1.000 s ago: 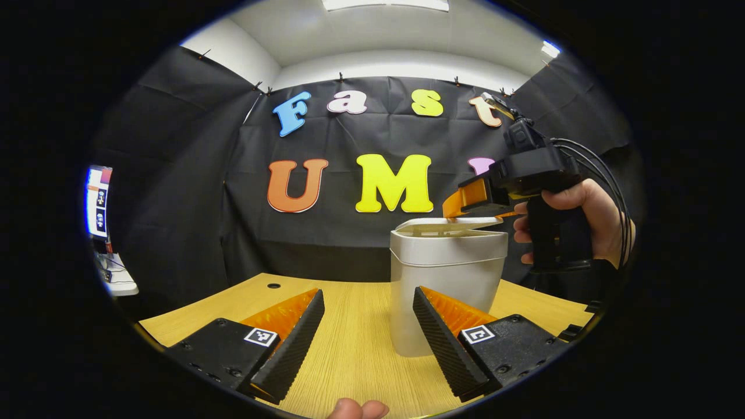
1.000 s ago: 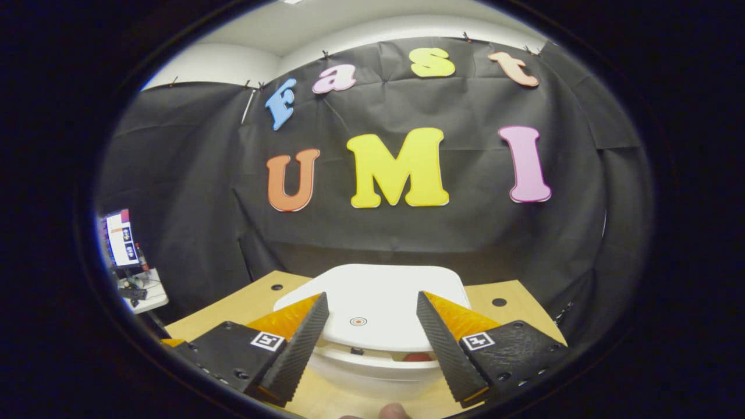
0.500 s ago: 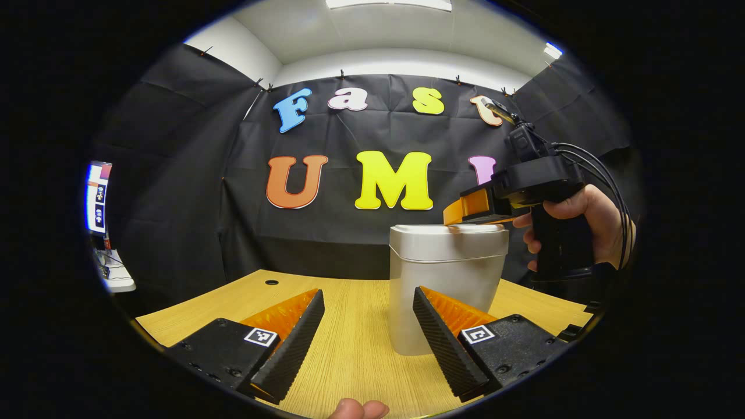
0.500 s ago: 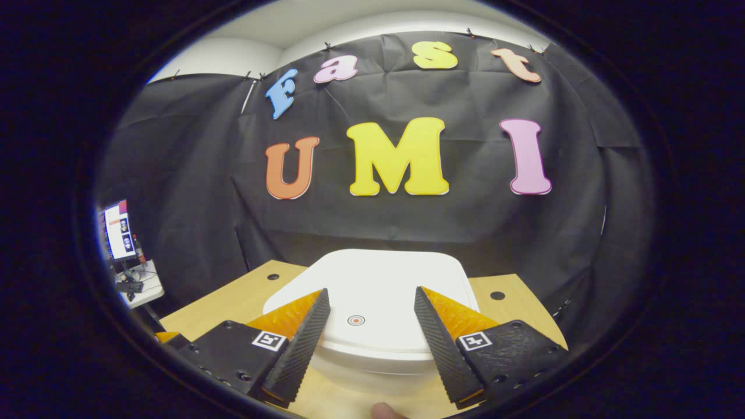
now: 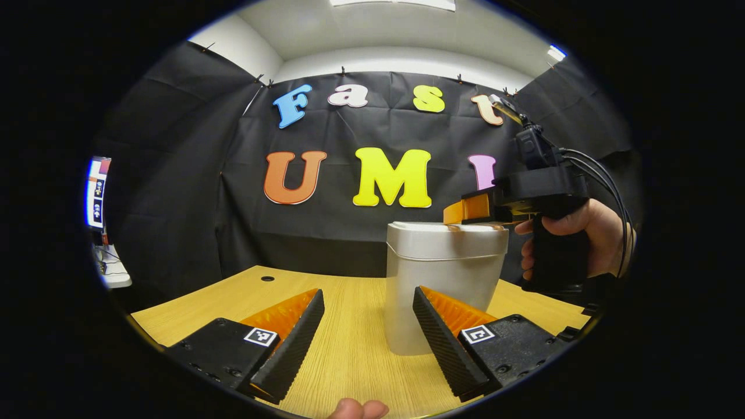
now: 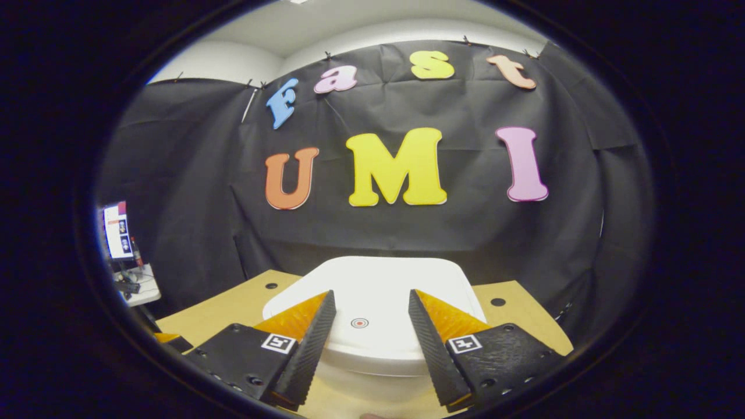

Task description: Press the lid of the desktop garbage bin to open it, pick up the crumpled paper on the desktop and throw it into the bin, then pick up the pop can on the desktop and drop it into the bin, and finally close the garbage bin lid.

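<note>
Both jaws stand apart and hold nothing. On the left gripper [image 5: 368,299], the two fingers are spread wide above the light wooden tabletop [image 5: 355,349], well short of the bin. One monitor screen [image 5: 96,192] shows at the far left edge. One white plastic desktop garbage bin [image 5: 443,285] stands upright on the tabletop, its flat white lid [image 5: 448,227] down and closed. In the left gripper view, the right gripper [image 5: 451,215] sits level at the lid's top, its tips touching or just above it; which one cannot be told. One hand [image 5: 585,235] grips its black handle. In the right gripper view, the right gripper [image 6: 371,299] has two fingers spread over the lid [image 6: 372,291], on either side of one small round mark [image 6: 359,322].
</note>
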Motion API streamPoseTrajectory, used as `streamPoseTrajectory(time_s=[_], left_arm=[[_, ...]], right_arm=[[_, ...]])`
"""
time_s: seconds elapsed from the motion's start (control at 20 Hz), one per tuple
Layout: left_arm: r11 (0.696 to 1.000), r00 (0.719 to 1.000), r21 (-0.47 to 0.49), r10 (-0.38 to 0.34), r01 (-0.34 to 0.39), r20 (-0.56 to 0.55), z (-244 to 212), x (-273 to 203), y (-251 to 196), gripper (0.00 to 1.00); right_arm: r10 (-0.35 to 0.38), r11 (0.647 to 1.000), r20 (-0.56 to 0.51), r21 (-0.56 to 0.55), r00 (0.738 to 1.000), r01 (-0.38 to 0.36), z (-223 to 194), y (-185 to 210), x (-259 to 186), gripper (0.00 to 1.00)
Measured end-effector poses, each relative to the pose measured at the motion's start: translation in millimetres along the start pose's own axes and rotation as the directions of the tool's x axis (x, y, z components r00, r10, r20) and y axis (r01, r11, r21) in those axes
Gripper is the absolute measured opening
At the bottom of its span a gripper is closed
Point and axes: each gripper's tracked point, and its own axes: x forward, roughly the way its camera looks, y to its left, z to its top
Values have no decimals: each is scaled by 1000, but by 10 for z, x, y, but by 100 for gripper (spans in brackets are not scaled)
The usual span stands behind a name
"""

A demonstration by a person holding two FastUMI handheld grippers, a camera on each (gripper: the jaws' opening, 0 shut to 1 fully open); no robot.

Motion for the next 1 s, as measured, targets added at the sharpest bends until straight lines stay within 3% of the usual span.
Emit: streamPoseTrajectory(time_s=[0.05,0.1,0.2,0.35,0.55,1.0], left_arm=[[1000,1000,3,7,-7,2,9,3,17,99],[1000,1000,6,12,-12,3,23,-3,14,99],[1000,1000,9,24,-24,5,41,-2,29,98],[999,999,15,34,-34,15,101,14,19,99],[999,998,16,48,-49,41,229,42,-2,98],[999,995,19,40,-42,88,356,12,-189,98]], right_arm=[[-19,1000,32,-20,999,19,48,-39,6,84],[-17,999,44,-32,999,19,85,-35,0,94],[11,999,81,-49,997,-8,189,20,-81,97],[11,999,144,-43,989,-5,342,-93,-233,97],[-44,999,217,9,975,43,402,-346,-541,95],[-157,987,262,69,952,144,-254,-918,-1193,95]])
